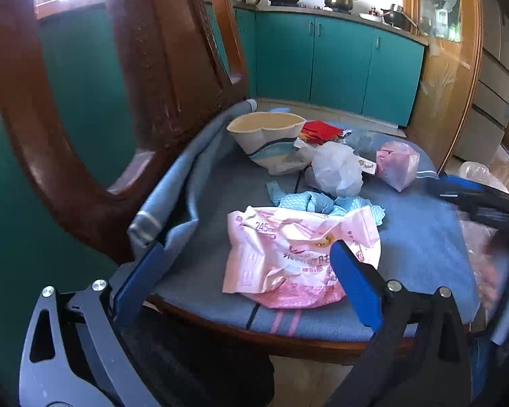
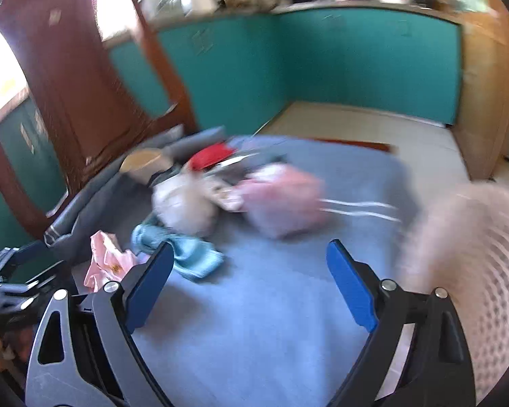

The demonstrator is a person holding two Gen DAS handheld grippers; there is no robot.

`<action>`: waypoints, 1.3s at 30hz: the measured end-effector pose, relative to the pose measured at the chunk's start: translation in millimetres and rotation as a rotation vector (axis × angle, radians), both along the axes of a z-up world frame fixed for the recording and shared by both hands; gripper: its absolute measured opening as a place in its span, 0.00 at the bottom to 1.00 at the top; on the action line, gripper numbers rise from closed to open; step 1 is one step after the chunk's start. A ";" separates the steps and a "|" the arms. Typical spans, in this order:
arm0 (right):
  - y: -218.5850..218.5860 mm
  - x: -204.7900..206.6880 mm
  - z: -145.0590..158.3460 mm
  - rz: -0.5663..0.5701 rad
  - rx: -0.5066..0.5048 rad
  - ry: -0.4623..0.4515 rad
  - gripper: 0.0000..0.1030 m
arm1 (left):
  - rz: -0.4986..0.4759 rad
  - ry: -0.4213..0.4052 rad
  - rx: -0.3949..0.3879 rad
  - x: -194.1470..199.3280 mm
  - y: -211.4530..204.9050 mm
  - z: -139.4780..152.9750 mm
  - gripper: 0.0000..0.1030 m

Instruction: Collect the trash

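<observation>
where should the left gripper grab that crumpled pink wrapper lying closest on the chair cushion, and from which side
Probably pinch the raised crumpled ridge across the middle of the pink wrapper, coming down from above at the chair's front edge. It lies nearly flat on the blue cushion, so its thin edges offer little to grip. The left gripper is open, empty and already straddles it.

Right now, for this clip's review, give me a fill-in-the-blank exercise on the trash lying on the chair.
1. The left gripper has its jaws ____ over the pink plastic package.
2. The crumpled cloth just behind that package is light ____.
3. The paper bowl stands on the chair's ____ seat cover.
4. The flat wrapper beside the bowl is ____.

Missing words: open; blue; blue; red
</observation>
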State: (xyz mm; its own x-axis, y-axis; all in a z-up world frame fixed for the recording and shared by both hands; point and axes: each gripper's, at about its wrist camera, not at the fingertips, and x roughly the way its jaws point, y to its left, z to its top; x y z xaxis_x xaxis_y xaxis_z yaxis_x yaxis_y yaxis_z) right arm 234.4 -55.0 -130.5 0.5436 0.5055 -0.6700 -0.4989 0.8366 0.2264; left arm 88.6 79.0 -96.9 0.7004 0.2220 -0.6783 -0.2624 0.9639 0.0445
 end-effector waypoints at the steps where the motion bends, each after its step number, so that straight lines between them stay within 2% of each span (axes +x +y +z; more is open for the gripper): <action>1: 16.8 7.7 -7.2 0.030 -0.015 0.029 0.78 | -0.012 0.001 0.011 -2.5 0.3 1.2 0.95; 4: 47.5 19.2 -30.1 0.068 -0.067 0.092 0.68 | -0.037 0.014 0.081 -5.5 -2.3 3.2 0.95; 6: 55.6 19.1 -41.1 0.097 -0.075 0.118 0.63 | -0.043 0.023 0.093 -7.8 -5.0 0.7 0.95; 7: 57.8 16.9 -44.0 0.104 -0.078 0.122 0.57 | -0.041 0.027 0.091 -4.8 -7.9 0.0 0.95; 8: 59.9 15.3 -43.9 0.115 -0.083 0.120 0.42 | -0.036 0.034 0.083 -2.9 -7.1 -2.2 0.95; 10: 61.7 10.5 -43.0 0.145 -0.088 0.112 0.19 | -0.028 0.043 0.061 0.0 -5.9 -5.2 0.95; 12: 57.1 4.8 -39.9 0.148 -0.092 0.089 0.05 | -0.026 0.050 0.030 5.0 -5.9 -8.8 0.95; 13: 51.9 2.5 -37.7 0.139 -0.094 0.082 0.04 | -0.027 0.051 0.020 6.9 -6.2 -10.1 0.95; 16: 23.1 -7.1 -23.0 0.110 -0.054 0.064 0.03 | -0.035 0.054 0.008 12.4 -10.4 -14.3 0.95; 19: -13.1 -15.6 -3.6 0.024 -0.059 -0.004 0.03 | -0.043 0.069 -0.002 17.4 -15.5 -20.9 0.95; 21: -43.3 -17.0 8.5 -0.027 -0.023 -0.018 0.03 | -0.051 0.079 -0.012 19.9 -18.1 -25.3 0.95; 24: -67.9 -19.6 15.1 0.005 0.029 -0.012 0.06 | -0.051 0.094 -0.009 25.0 -20.5 -30.7 0.95; 25: -71.1 -21.3 17.0 -0.008 0.029 -0.024 0.19 | -0.048 0.095 -0.006 26.2 -20.6 -31.5 0.95; 26: -73.5 -22.5 17.5 -0.028 0.026 -0.032 0.44 | -0.038 0.095 -0.002 29.0 -20.4 -32.0 0.95; 28: -74.9 -25.9 17.2 -0.040 0.035 -0.034 0.66 | -0.031 0.089 -0.008 32.7 -19.3 -32.3 0.95; 30: -67.5 -25.4 13.8 -0.023 0.017 -0.028 0.66 | -0.027 0.094 -0.026 39.6 -17.5 -35.2 0.97; 33: -51.1 -23.7 4.3 -0.020 -0.037 -0.024 0.68 | -0.032 0.151 -0.045 53.7 -16.0 -47.3 0.97; 36: -41.8 -21.7 -7.2 -0.015 -0.071 -0.003 0.69 | -0.027 0.205 -0.107 63.7 -12.6 -60.8 0.97; 39: -31.0 -18.1 -18.7 -0.019 -0.110 0.014 0.69 | -0.016 0.176 -0.128 65.6 -12.0 -62.8 0.97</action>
State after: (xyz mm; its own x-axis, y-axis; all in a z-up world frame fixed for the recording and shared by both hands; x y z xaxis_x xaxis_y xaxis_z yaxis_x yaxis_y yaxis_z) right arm 216.3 -86.0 -149.1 0.5423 0.4185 -0.7285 -0.4801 0.8659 0.1400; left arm 154.2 67.0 -159.7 0.5716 0.1158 -0.8124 -0.2459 0.9687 -0.0350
